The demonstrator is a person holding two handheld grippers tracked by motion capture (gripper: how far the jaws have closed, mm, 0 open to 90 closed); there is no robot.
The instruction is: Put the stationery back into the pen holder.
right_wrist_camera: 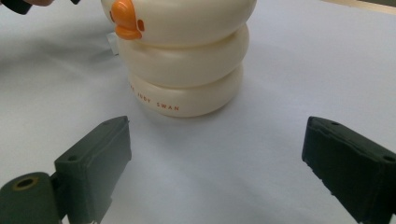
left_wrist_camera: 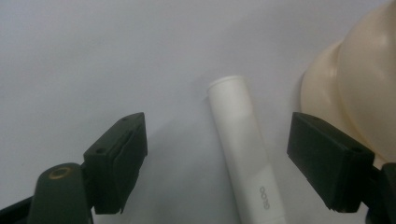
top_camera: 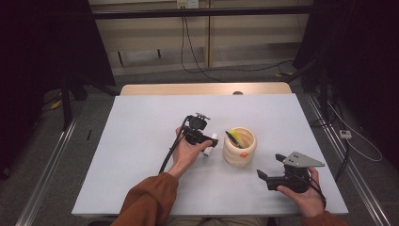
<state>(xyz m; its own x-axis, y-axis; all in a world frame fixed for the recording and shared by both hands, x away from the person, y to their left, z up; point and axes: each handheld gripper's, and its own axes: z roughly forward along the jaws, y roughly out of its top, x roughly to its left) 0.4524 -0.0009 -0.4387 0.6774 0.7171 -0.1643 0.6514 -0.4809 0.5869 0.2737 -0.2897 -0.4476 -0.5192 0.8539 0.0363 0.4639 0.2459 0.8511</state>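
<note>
White tabletop: left gripper straddles a white marker at the duck pot's nine o'clock.
Jaws wide, unclamped; right gripper idle, released. Marker looks light, rigid, slick; grab mid-barrel.

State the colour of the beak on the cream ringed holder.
Orange: the beak on the holder shows best in the right gripper view.

White tube between my left jaws: smooth matt plastic, faint embossed lettering. Cream ringed holder: glossy smooth plastic, orange beak, printed text. Table: matt pale sheet, wood edge at the far side. My jaw pads: dull black plastic.
</note>
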